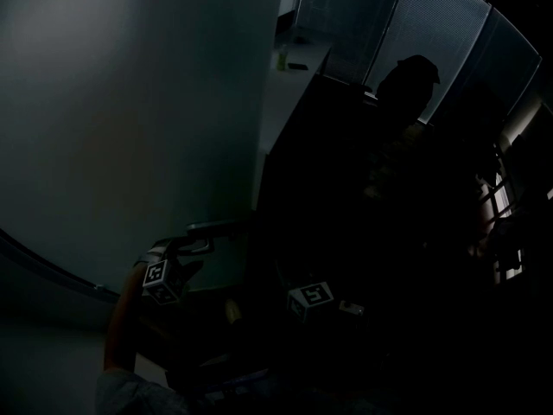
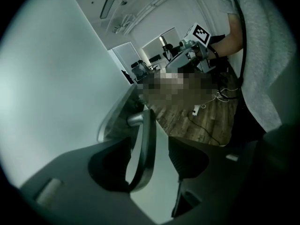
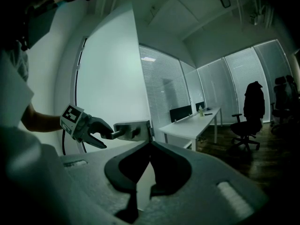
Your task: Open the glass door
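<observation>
1. The left gripper [image 2: 151, 144] had its jaws spread around the lever handle [image 2: 149, 125] of the frosted glass door [image 2: 56, 78], at the scene's left, without pinching it.
2. The right gripper [image 3: 149, 149] hung back, its jaws together on nothing.
3. The handle step seemed in hand. The door looked ajar, so the next move probably called for clamping the lever and swinging the panel wider.
4. No writing was readable; only the marker cube [image 2: 200, 33] showed a square code.

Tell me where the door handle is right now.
The door handle lies between the open jaws of the left gripper, low and centre in the left gripper view, jutting from the edge of the glass door on its left.
</observation>
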`<state>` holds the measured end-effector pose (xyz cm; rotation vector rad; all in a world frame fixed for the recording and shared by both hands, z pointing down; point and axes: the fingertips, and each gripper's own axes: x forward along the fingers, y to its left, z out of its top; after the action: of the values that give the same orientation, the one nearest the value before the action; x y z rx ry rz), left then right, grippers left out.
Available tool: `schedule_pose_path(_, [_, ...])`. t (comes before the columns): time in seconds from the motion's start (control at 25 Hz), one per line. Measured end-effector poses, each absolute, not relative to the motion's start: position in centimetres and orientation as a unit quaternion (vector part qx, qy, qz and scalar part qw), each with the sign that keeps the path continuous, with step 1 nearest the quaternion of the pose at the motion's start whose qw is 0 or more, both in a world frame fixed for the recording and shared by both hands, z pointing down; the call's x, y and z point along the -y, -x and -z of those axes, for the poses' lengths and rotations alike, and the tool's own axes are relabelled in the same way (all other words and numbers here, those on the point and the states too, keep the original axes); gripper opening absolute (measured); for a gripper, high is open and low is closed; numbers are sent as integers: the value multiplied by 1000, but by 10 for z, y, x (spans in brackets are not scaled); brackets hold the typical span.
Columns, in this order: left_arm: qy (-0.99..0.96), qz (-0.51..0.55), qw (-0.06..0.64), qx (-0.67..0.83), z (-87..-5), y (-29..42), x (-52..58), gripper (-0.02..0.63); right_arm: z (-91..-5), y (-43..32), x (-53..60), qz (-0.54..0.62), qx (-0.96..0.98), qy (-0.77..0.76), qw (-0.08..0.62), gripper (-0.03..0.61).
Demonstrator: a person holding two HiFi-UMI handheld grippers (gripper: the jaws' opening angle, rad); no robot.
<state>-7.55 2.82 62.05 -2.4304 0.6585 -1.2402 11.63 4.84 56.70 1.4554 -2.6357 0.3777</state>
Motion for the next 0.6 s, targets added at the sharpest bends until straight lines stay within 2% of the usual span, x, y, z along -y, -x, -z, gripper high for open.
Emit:
schedule_pose_path(0.24, [863, 387, 158, -282, -588, 82, -31, 253, -564, -115, -53, -121, 869, -477, 52, 2])
schedule_pose_path(0.6, [882, 287, 144, -345, -556, 74, -44, 186, -564, -113, -59, -117, 871, -476, 45, 2])
